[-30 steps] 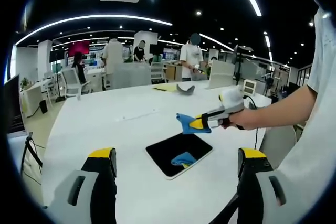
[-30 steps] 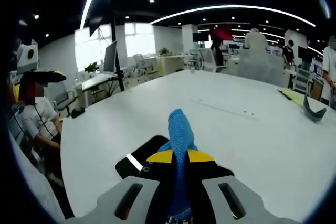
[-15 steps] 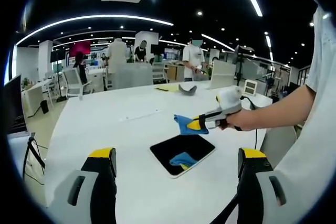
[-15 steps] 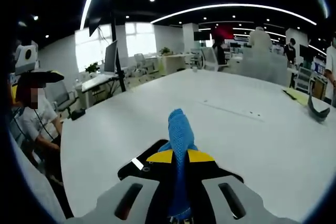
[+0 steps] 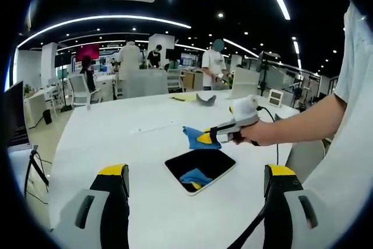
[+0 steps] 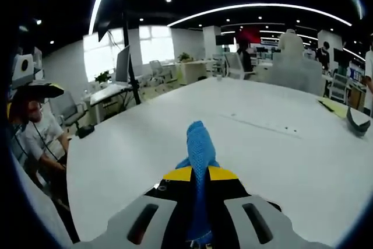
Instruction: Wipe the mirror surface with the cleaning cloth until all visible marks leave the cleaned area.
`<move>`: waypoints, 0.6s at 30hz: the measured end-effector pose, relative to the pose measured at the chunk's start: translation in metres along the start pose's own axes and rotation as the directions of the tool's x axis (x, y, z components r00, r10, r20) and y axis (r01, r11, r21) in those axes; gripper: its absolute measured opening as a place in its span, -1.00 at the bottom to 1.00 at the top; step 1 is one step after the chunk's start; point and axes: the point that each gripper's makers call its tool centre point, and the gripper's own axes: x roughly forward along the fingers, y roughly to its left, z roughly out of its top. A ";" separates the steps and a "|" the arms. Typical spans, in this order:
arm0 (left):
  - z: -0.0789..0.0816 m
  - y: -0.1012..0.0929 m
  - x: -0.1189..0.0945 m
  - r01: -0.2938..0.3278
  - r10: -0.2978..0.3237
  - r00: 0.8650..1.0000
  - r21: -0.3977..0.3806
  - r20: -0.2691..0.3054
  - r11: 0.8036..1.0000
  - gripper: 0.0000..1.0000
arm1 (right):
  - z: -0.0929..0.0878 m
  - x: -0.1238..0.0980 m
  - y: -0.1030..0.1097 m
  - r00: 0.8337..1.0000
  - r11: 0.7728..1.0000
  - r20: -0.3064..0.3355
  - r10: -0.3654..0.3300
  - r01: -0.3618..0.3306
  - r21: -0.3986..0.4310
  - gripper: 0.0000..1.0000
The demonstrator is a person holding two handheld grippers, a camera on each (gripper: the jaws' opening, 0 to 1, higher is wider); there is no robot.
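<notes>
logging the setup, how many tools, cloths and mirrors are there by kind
tools: 2, left tool open, right tool shut on the cloth
blue cleaning cloth: 1
mirror lying flat on the white table: 1
total: 4

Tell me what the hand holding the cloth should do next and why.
Probably lower the right gripper until the blue cloth touches the mirror. In the left gripper view the cloth is pinched in its shut jaws and hangs above the mirror's far edge, apart from the glass, which reflects it. The left gripper is open, holding nothing.
</notes>
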 end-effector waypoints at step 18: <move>0.006 0.003 -0.003 0.017 -0.017 1.000 0.006 0.009 1.000 0.94 | 0.000 0.025 0.011 0.999 0.999 -0.032 0.024 -0.025 -0.030 -0.94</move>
